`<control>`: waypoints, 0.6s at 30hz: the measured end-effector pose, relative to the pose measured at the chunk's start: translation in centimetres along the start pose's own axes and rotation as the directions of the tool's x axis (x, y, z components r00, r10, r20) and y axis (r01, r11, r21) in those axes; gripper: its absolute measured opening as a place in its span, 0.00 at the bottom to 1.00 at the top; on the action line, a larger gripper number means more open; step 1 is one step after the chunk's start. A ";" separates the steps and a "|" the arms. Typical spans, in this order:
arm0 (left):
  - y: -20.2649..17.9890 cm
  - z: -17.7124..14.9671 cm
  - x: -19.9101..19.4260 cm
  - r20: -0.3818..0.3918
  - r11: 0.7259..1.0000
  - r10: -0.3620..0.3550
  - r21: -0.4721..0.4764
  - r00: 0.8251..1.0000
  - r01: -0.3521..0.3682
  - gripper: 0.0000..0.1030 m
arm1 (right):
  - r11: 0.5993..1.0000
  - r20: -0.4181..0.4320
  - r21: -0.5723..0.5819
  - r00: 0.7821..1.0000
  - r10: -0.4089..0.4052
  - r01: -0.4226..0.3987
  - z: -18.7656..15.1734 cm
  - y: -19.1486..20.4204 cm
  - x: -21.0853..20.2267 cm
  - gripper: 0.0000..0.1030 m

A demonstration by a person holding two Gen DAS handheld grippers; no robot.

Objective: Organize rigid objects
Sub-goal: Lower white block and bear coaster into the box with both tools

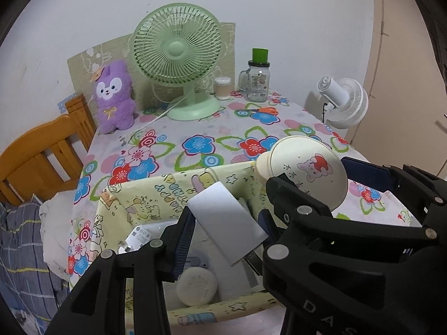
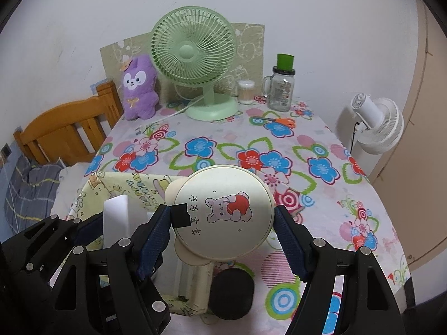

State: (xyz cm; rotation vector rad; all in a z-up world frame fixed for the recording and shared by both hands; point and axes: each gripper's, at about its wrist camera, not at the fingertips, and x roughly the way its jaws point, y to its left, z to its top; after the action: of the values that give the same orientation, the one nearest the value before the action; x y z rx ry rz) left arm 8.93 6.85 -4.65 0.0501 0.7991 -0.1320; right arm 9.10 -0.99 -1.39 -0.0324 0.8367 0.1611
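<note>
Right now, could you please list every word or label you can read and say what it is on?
"DAS": right tool body.
Four Chinese characters: round mirror; the last two read "安安".
Upside-down letters on the storage box: too distorted to read.
Glass jar label: too small.

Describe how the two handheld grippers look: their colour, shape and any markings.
Both the left gripper and the right gripper are black plastic linkages with cut-out openings and round silver pivot pins. Their jaws carry dark blue ribbed pads. White letters, partly cut off, mark the right gripper's body in the left wrist view. No cables or sleeves are visible.
</note>
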 end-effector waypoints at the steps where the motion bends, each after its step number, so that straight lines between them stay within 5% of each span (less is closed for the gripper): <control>1: 0.2 0.0 0.1 -0.002 1.000 0.001 -0.004 1.000 -0.001 0.46 | 1.000 -0.005 -0.003 1.000 0.002 -0.002 0.0 0.3 0.2 0.74; 18: 4.5 -0.7 3.0 -0.064 0.997 0.012 -0.076 0.998 -0.017 0.47 | 0.998 -0.046 -0.058 0.999 0.010 -0.013 0.4 3.5 2.8 0.74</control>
State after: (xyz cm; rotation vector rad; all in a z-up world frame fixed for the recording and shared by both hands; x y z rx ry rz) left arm 11.12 11.06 -7.33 -0.0121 0.8661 -0.0866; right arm 10.73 2.86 -3.07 -0.0858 0.8775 0.1962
